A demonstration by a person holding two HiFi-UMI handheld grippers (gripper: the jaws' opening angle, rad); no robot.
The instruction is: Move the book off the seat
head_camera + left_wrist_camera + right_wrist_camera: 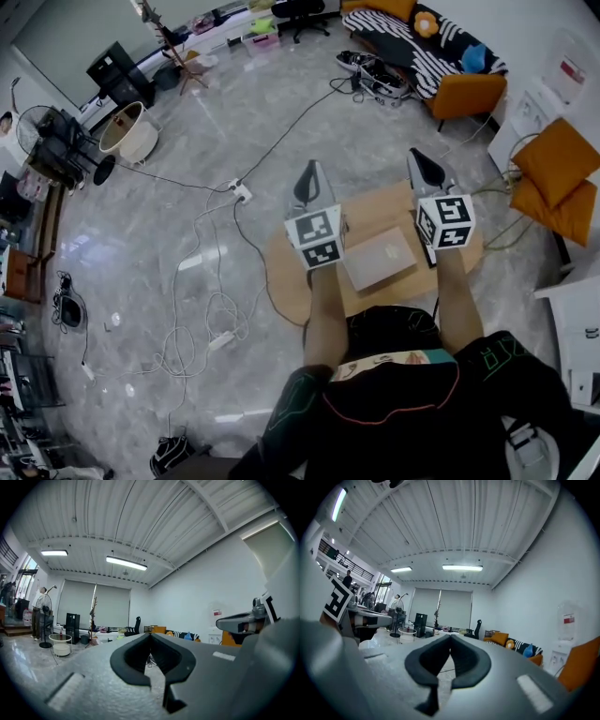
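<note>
1. while i hold both claws level above the seat (284, 274), the book (380, 258) lies flat on it.
2. my left claw (308, 180): jaws pressed together, pinching nothing.
3. my right claw (424, 165): jaws pressed together, pinching nothing.

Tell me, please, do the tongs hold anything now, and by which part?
Nothing is held. Left tongs and right tongs are shut and empty; the book lies on the seat.

The left forearm (325, 314) and right forearm (459, 295) stretch forward side by side from the torso (394, 375). The left gripper (308, 180) points level, jaws pressed together and empty. The right gripper (424, 165), just beside it, is likewise closed on nothing.
</note>
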